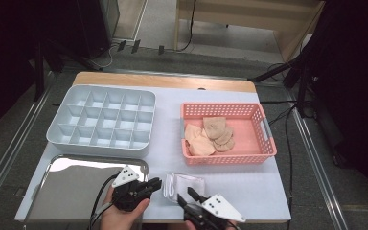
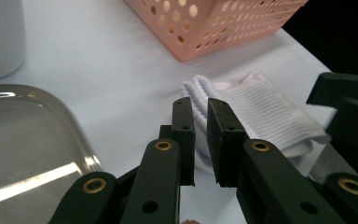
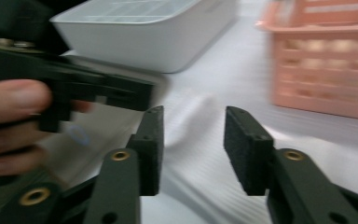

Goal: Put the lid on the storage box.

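A folded white sock (image 1: 186, 185) lies on the table (image 1: 249, 184) close to its near edge, about midway along it, between the two grippers. The left gripper (image 1: 156, 182) comes at it from the left, its tips at the sock's left end; in the left gripper view (image 2: 200, 116) the jaws stand almost clenched with a narrow slit between them, and the sock's ribbed edge (image 2: 256, 109) sits just past the tips, so I cannot tell whether a fold is pinched. The right gripper (image 1: 189, 195) sits at the sock's near right corner; in its own view (image 3: 193, 135) the jaws are released, a clear gap between the pads and white cloth under the gap, nothing pressed.

Room is tight on the left: the steel tray (image 1: 57, 191) fills the near left corner and its rim lies just beside the left gripper. The white divided box (image 1: 100, 120) sits behind the tray, and the pink basket (image 1: 263, 143) holding tan cloth pieces (image 1: 211, 134) stands behind the sock. Bare table stretches from the sock to the near right corner.

The right gripper view is smeared by motion, so the sock's outline there is hard to read. Both hands are cut off at the bottom edge of the high view.
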Demonstrator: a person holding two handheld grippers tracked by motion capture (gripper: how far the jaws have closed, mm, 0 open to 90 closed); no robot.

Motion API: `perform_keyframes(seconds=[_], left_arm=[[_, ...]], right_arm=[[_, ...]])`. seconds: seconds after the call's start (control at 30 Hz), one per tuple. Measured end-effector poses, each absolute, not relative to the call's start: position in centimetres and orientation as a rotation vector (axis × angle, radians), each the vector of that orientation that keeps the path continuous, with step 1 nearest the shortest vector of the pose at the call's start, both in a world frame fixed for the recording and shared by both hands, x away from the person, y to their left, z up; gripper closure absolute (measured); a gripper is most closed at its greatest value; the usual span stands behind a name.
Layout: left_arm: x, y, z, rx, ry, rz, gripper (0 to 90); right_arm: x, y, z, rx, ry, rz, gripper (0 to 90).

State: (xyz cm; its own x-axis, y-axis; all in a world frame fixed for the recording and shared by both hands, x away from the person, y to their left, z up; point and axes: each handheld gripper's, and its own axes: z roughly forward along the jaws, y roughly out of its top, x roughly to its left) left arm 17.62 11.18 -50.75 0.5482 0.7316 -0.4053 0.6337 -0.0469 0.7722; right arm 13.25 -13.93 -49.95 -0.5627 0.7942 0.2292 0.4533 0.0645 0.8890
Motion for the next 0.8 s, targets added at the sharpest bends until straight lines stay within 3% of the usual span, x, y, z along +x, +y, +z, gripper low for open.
perform_keyframes(seconds=[0.2, 0.43, 0.7, 0.73, 0.8], left_arm=[[17.3, 10.4, -50.5, 1.748, 1.09, 0.096, 82.4], [17.2, 9.3, -50.2, 1.758, 1.055, 0.111, 80.7], [17.3, 6.4, -51.1, 1.9, 1.092, 0.223, 61.3], [17.3, 6.2, -51.3, 1.923, 1.098, 0.253, 62.4], [17.3, 5.8, -51.5, 1.947, 1.11, 0.3, 73.9]], right_arm=[[13.8, -19.3, -50.4, 1.455, 1.923, 1.378, 71.6], [13.0, -20.3, -51.2, 1.497, 1.963, 1.379, 70.1], [13.2, -19.4, -52.1, 1.536, 1.962, 1.363, 66.0], [13.2, -19.3, -52.1, 1.533, 1.955, 1.361, 64.8], [13.1, -19.0, -52.2, 1.53, 1.955, 1.342, 63.3]])
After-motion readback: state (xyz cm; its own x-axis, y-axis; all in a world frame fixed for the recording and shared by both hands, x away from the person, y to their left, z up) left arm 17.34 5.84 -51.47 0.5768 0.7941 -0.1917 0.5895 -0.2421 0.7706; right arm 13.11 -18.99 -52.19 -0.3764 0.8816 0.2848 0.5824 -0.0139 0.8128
